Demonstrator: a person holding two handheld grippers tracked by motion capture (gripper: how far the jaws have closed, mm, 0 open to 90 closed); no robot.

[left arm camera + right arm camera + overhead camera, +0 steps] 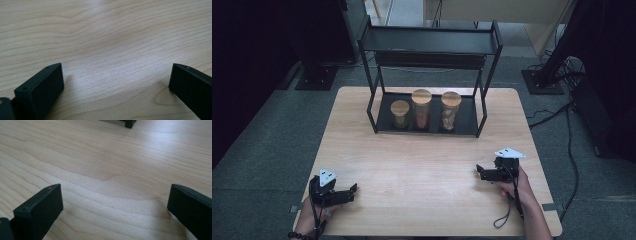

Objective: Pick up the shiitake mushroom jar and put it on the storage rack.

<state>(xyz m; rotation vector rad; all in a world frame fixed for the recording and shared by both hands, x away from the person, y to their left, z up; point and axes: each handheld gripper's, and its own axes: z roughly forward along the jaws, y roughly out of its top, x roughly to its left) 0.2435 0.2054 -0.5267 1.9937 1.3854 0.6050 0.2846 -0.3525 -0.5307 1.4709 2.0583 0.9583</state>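
In the high view, the left gripper (352, 191) sits at the lower left of the frame, low over the wooden table (422, 165), held by a hand (309, 217) that comes in from the bottom edge. Its jaws stand apart and point toward the middle of the frame, with nothing between them. The right gripper (479, 172) is at the lower right of the frame, gripped by the other hand (518, 187), its jaws aimed left toward the table's centre. A grey three-cornered plate tops each gripper, and a cable loops down from the right one toward the bottom edge.

In the left gripper view, the 2 black jaws rise from the lower left and lower right corners, wide apart, with bare wood grain between them. The right gripper view shows the same spread: jaws far apart, holding nothing, wood between them, and a black foot of the rack (130, 123) at the top edge of the frame.

The black metal rack (484, 100) stands in the upper middle of the high view, at the far side of the table, well apart from both grippers. On its lower shelf stand 3 jars with wooden lids in a row: a short jar (400, 114) on the left, a taller middle jar (421, 109), and a right jar (450, 111). All 3 stand upright, close beside each other. The rack's upper shelf (427, 41) lies near the top of the frame.
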